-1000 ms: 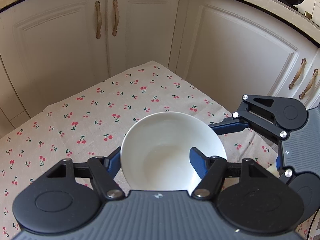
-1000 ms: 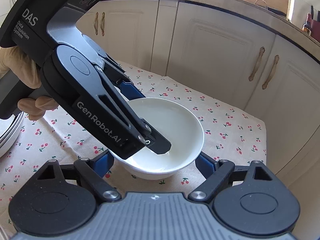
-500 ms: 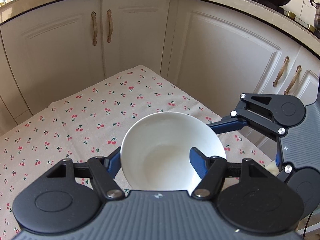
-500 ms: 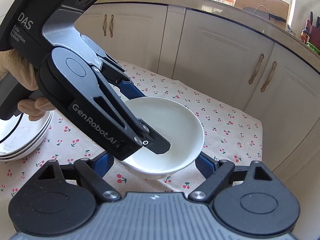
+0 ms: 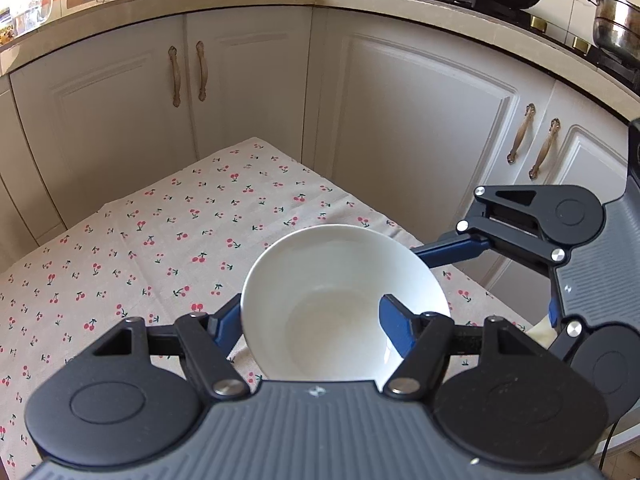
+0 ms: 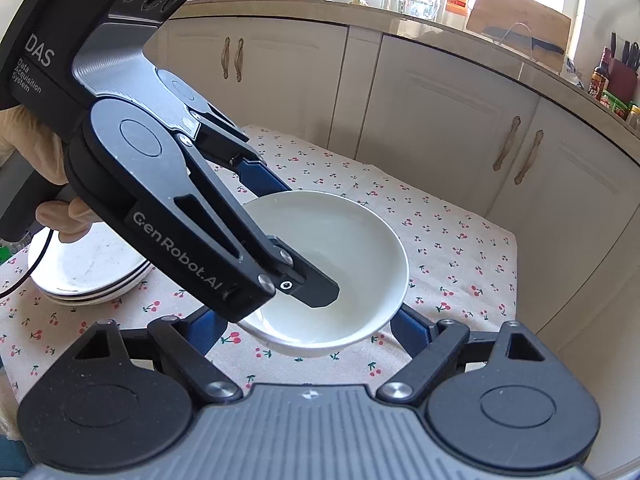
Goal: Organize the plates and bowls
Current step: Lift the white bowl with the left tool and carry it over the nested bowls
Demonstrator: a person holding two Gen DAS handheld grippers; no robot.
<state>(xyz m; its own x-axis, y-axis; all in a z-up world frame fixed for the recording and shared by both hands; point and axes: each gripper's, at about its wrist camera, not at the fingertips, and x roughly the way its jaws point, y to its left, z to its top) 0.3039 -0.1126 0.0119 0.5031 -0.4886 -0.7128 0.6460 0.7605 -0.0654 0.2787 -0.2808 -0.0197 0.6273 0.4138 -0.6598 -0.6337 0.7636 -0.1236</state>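
A white bowl [image 5: 340, 300] hangs a little above the cherry-print tablecloth [image 5: 160, 248], held by both grippers. My left gripper [image 5: 310, 320] is shut on its near-left wall. In the right wrist view one of its fingers reaches inside the bowl [image 6: 352, 248] and the other runs behind the far rim. My right gripper [image 6: 308, 332] straddles the bowl from outside below the rim, its blue fingers [image 6: 408, 332] against both sides. In the left wrist view one of its blue fingers [image 5: 452, 249] meets the bowl's right rim; the other is hidden.
A stack of white plates [image 6: 92, 276] lies on the cloth at the left, partly behind a gloved hand [image 6: 44, 168]. White cabinet doors [image 5: 420, 140] stand close beyond the table's far edges. The counter above carries bottles, a wok and a pot.
Both grippers and the bowl have risen together and drawn back from the cabinets. The table looks lower, the countertop has come into sight, and more of the plate stack shows.
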